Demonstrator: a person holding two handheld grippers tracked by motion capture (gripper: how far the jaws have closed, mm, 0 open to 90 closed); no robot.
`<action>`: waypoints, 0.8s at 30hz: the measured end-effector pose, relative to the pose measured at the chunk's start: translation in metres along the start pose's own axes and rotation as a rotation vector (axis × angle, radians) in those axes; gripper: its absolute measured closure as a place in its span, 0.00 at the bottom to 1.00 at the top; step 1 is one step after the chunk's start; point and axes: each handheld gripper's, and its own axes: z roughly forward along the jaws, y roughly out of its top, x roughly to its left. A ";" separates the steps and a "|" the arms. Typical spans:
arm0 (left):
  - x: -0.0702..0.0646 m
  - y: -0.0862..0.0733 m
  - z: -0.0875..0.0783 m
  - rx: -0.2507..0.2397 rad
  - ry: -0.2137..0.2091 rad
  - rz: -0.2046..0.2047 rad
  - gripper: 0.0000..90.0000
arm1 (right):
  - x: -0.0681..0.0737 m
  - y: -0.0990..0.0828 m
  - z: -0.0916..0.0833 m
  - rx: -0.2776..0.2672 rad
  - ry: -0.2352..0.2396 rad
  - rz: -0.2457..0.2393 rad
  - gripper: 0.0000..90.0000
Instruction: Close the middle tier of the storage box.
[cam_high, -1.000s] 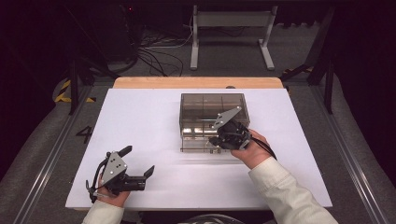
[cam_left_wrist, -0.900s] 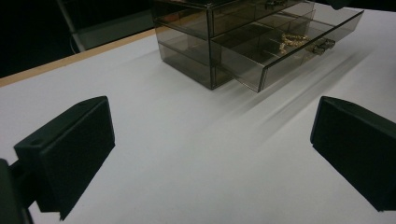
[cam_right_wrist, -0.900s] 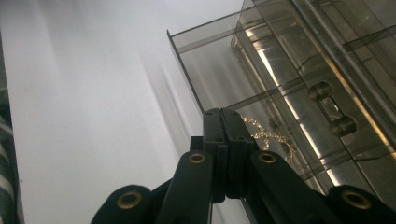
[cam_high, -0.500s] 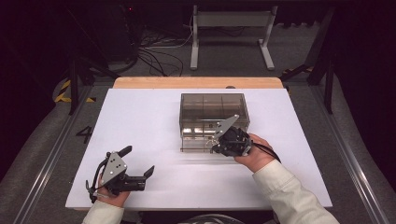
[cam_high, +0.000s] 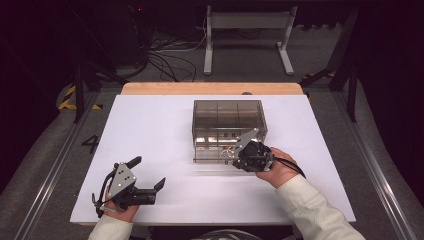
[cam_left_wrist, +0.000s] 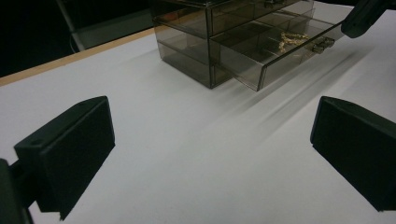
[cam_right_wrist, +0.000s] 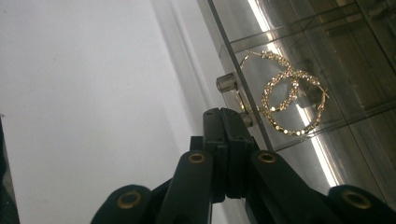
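A smoky clear drawer box (cam_high: 227, 111) stands mid-table with its lower drawer (cam_left_wrist: 261, 58) pulled out. Gold hoop earrings (cam_right_wrist: 287, 100) lie inside the drawer (cam_high: 212, 152). My right gripper (cam_right_wrist: 222, 112) is shut, nothing between its jaws, its tips at the drawer's front wall just beside the small metal handle (cam_right_wrist: 227, 83). From above, the right gripper (cam_high: 236, 159) sits at the drawer's right front corner. My left gripper (cam_high: 147, 172) rests near the table's front left with its jaws wide open and empty; its own view (cam_left_wrist: 210, 154) looks across bare table to the box.
The white table top (cam_high: 150, 125) ends in a wooden strip (cam_high: 210, 88) at the back. A metal stand (cam_high: 247, 35) and cables lie on the dark floor beyond. Grey rails run along both sides.
My right gripper has sunk a little and come closer to the drawer's front edge. The left gripper has stayed put.
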 end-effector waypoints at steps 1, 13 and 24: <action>0.000 0.000 0.000 0.002 -0.002 -0.002 0.01 | 0.000 -0.001 0.001 0.003 -0.002 0.000 1.00; 0.000 0.000 0.000 0.004 -0.002 0.004 0.01 | 0.000 -0.006 0.012 0.055 0.005 0.005 1.00; 0.001 0.000 0.000 0.004 0.002 0.005 0.01 | -0.003 -0.006 0.021 0.093 -0.001 0.010 1.00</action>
